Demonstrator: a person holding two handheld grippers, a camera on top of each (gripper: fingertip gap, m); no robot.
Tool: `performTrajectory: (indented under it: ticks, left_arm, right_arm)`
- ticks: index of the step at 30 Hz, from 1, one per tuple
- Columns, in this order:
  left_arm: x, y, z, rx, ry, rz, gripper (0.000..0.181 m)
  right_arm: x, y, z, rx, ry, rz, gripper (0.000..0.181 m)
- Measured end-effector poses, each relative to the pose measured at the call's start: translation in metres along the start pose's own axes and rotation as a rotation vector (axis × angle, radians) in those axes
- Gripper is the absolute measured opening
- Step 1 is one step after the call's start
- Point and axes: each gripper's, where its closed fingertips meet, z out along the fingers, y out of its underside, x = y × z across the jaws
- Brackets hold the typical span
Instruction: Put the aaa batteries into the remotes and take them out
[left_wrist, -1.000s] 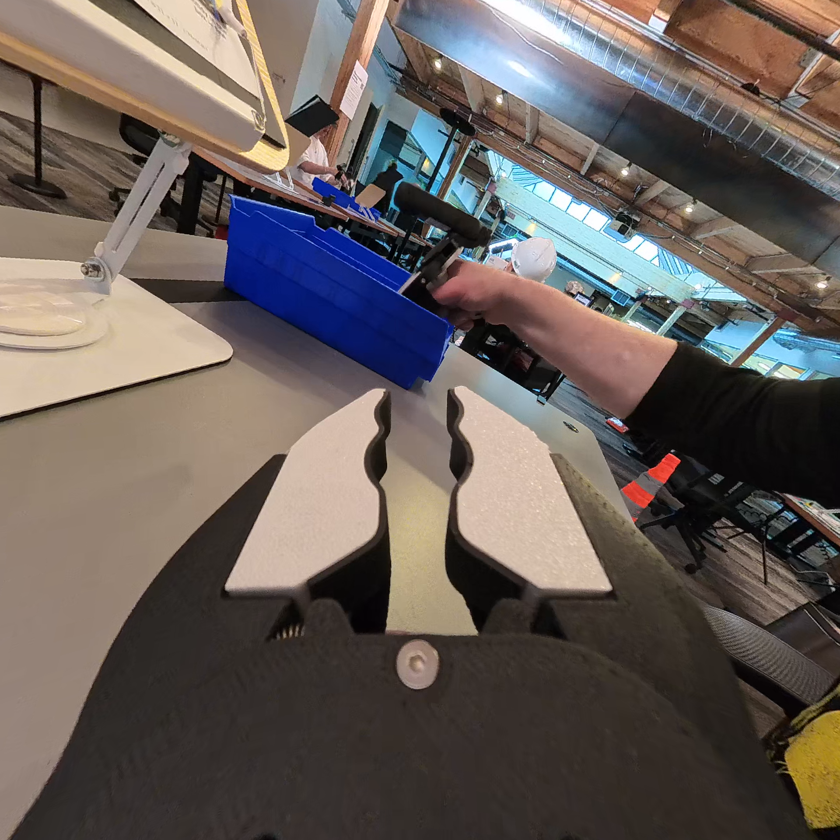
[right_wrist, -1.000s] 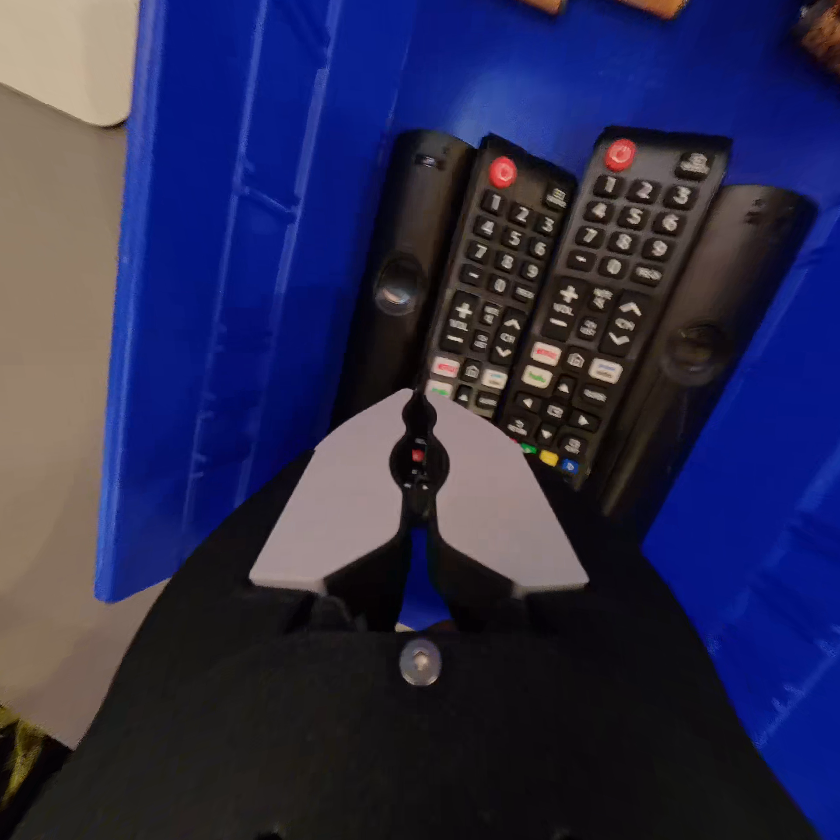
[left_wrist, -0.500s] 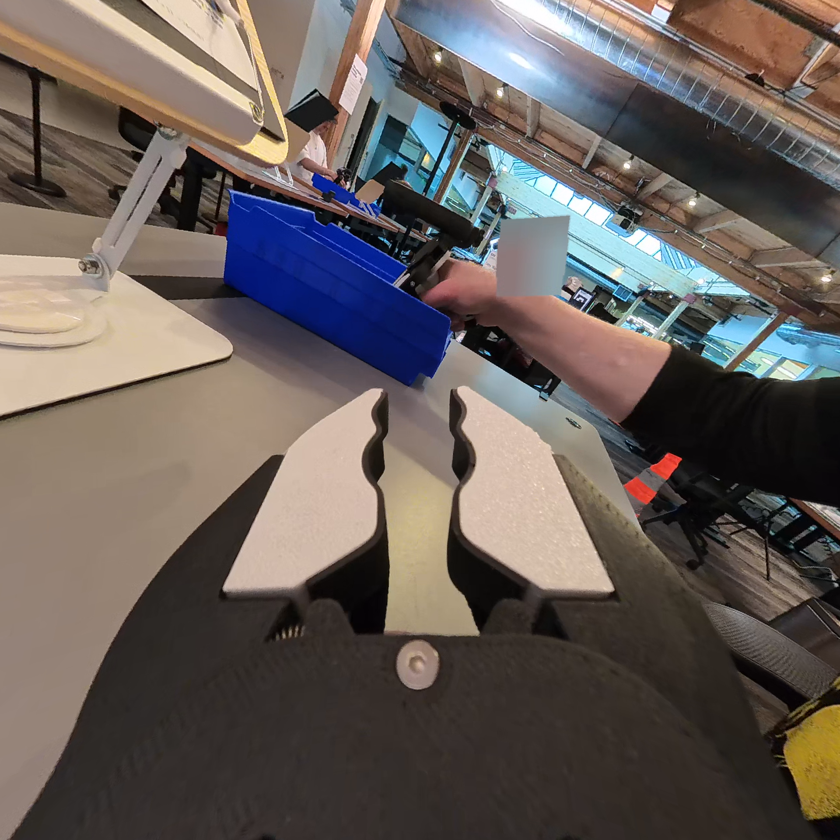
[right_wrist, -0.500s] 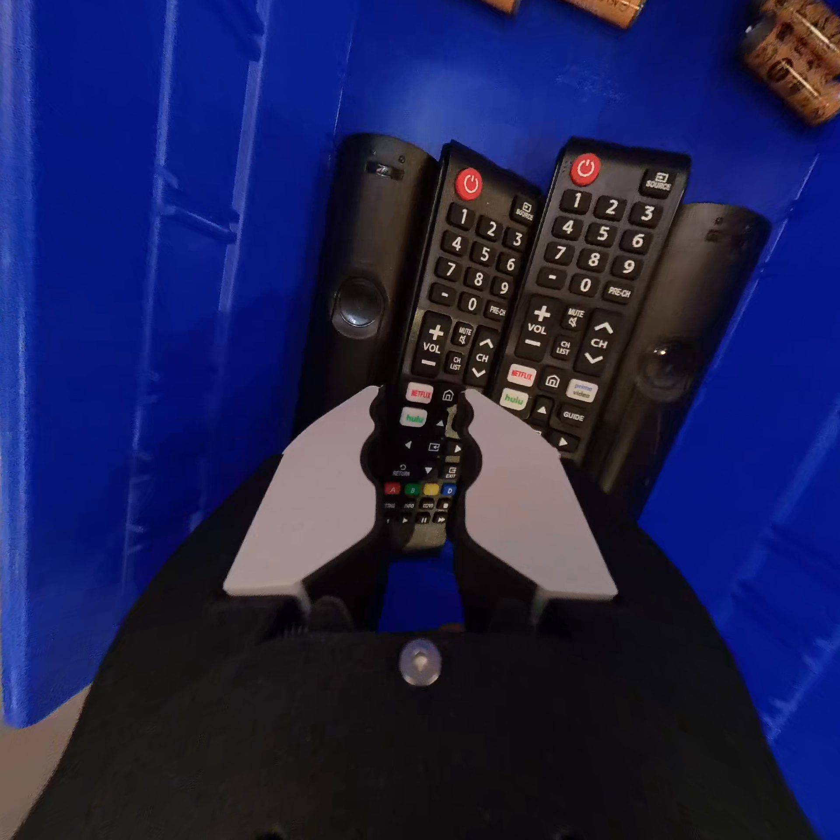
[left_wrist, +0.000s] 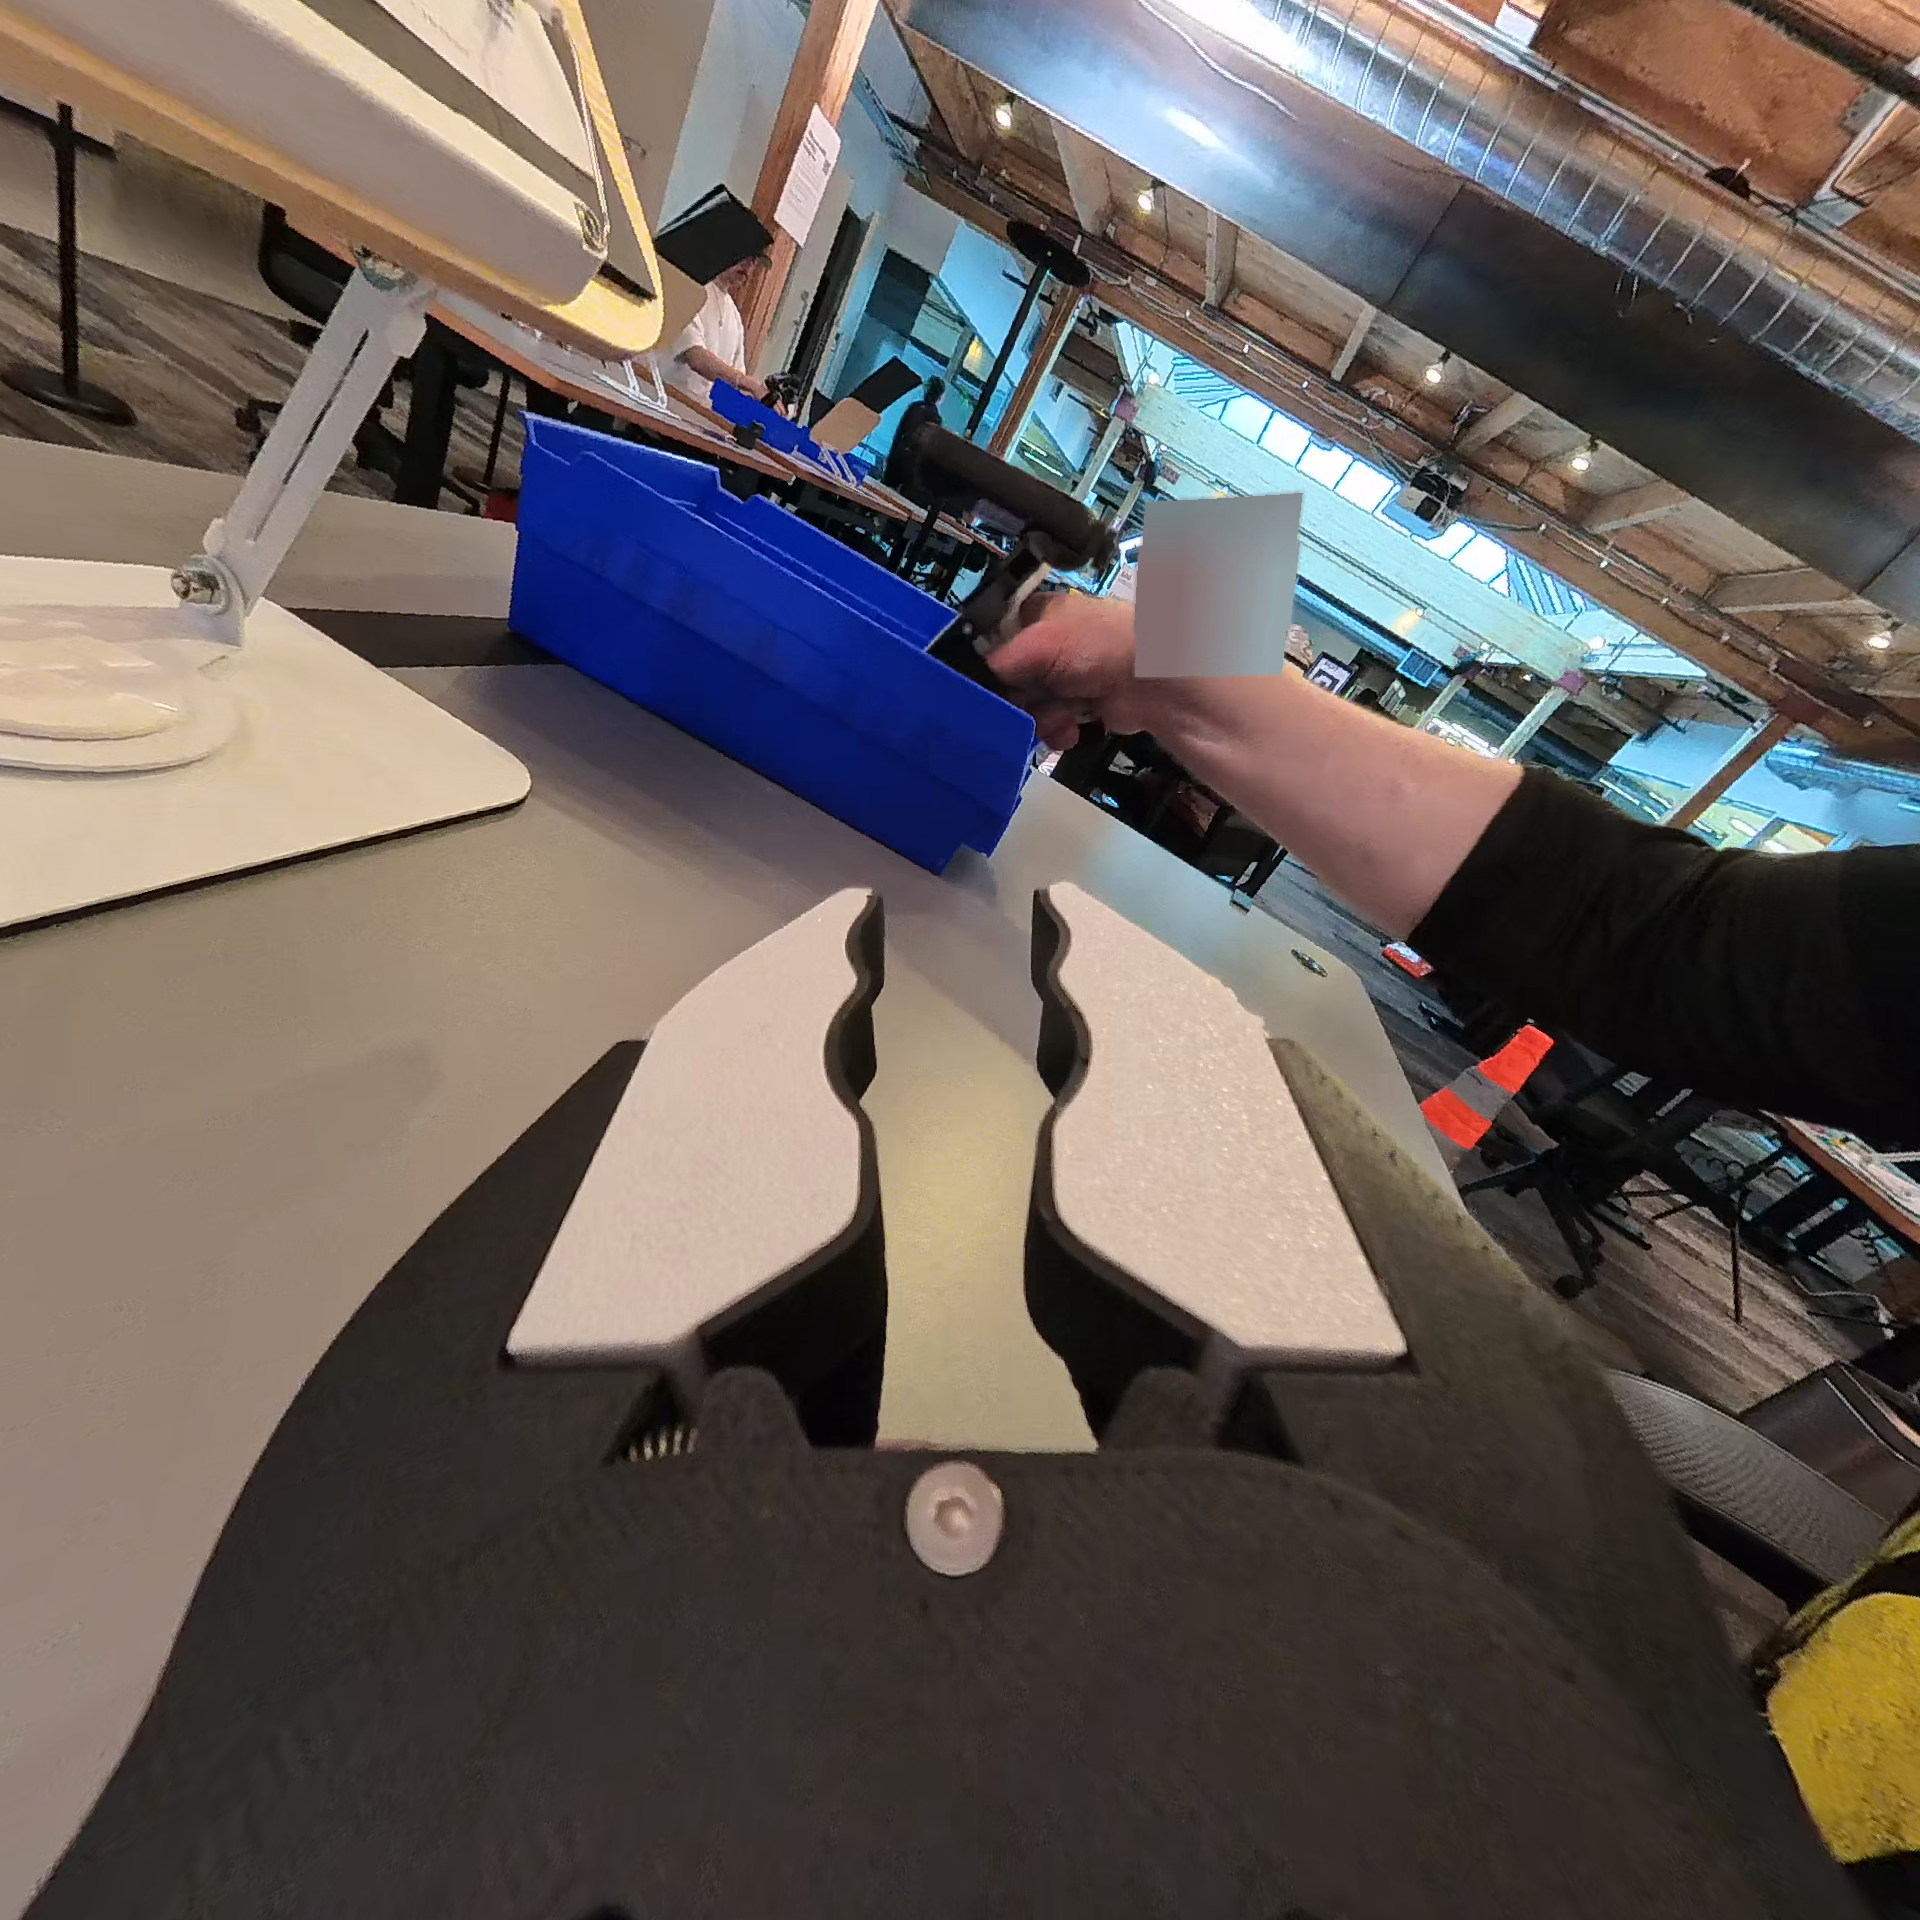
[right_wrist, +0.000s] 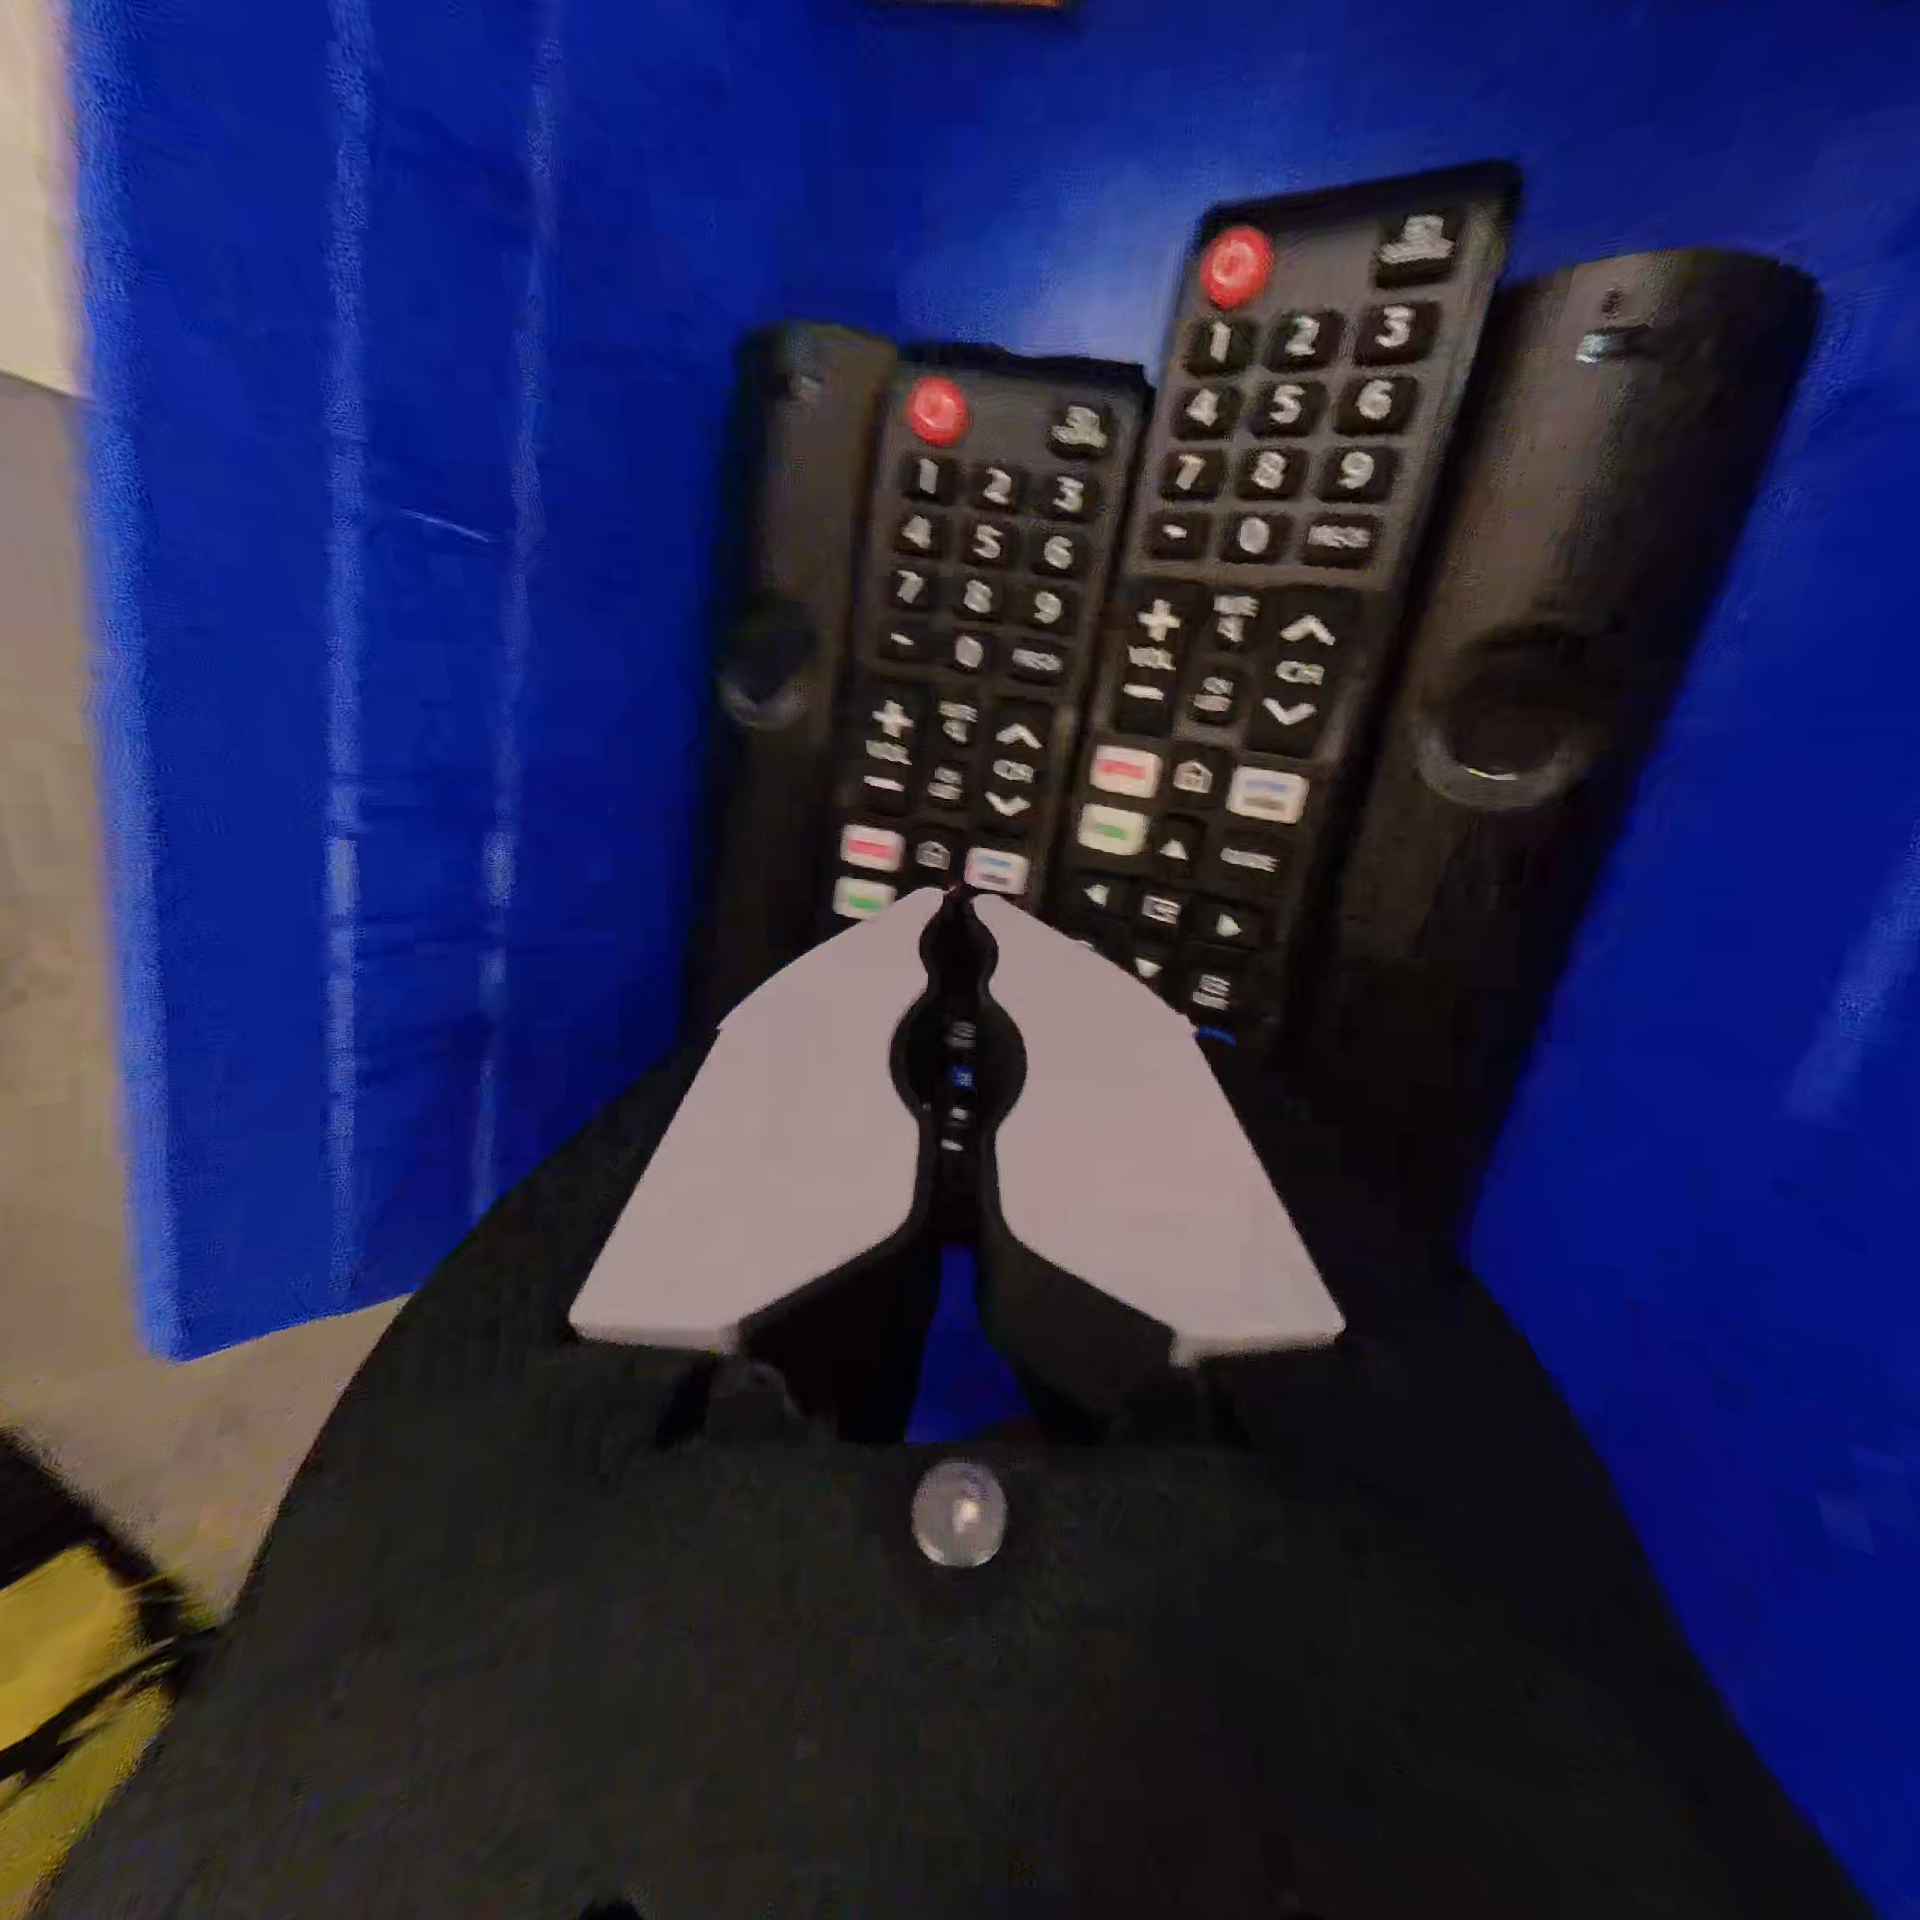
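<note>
The right gripper (right_wrist: 958, 914), a black body with two pale grey finger plates, hangs over the near end of a blue plastic bin (right_wrist: 364, 623). Its fingertips meet at the front, so it is clenched. Through the keyhole gap behind the tips a few buttons of a remote show, so the plates lie above that remote's lower keys. The view is blurred, and whether the tips pinch the remote's edge or only rest closed over it cannot be told.

Four remotes lie side by side on the bin floor, lengthwise, tops pointing far. The left buttoned black remote (right_wrist: 987, 623), with a red power key and number keys, lies directly beyond the closed tips. Touching it on the right is a second buttoned black remote (right_wrist: 1278, 582), set slightly farther back. A plain black remote with a round dimple (right_wrist: 774, 582) flanks them on the left, and another (right_wrist: 1538, 644) on the right, against the bin's right wall.

The left gripper (left_wrist: 956, 914) rests low over the grey tabletop (left_wrist: 312, 1091), well short of the bin. Its plates stand apart with bare table between them, holding nothing. From this view the person's right hand (left_wrist: 1060, 665) holds the other gripper's handle above the bin's near right corner. A white stand base (left_wrist: 260, 769) sits on the table to the left.
</note>
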Motion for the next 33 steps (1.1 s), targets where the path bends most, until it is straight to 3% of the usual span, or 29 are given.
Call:
performTrajectory:
  ticks: [3, 6, 10, 12, 21, 22, 24, 28, 33]
  left_arm:
    - [0.0, 0.001, 0.0, -0.003, 0.0, 0.003, 0.027]
    - [-0.002, 0.002, 0.001, -0.003, -0.002, -0.004, 0.027]
    - [-0.002, 0.002, 0.002, -0.009, -0.003, -0.001, 0.028]
    - [-0.001, 0.002, 0.001, -0.009, -0.004, 0.004, 0.028]
    - [0.002, 0.001, 0.0, -0.01, -0.001, 0.017, 0.029]
    - [0.002, 0.001, 0.0, -0.009, -0.001, 0.018, 0.029]
    - [0.001, 0.0, 0.0, -0.002, 0.001, 0.008, 0.029]
    - [-0.001, 0.002, 0.001, -0.01, 0.0, 0.0, 0.029]
    - [-0.002, 0.0, -0.001, -0.004, -0.007, 0.007, 0.03]
  right_arm:
    - [0.006, -0.001, -0.003, -0.02, 0.167, -0.121, 0.001]
    - [-0.021, -0.009, -0.005, -0.004, 0.166, -0.236, 0.029]
    - [-0.014, -0.008, 0.009, -0.052, 0.231, -0.204, 0.052]
    - [-0.008, -0.008, 0.013, -0.052, 0.243, -0.196, 0.041]
    - [-0.005, -0.013, 0.011, 0.047, 0.228, -0.19, 0.043]
    - [-0.01, -0.016, 0.006, 0.08, 0.194, -0.183, 0.025]
    - [-0.011, -0.015, 0.003, 0.077, 0.177, -0.192, 0.016]
    - [-0.003, -0.015, 0.001, 0.03, 0.258, -0.225, 0.015]
    - [0.006, -0.016, -0.005, 0.079, 0.182, -0.131, 0.015]
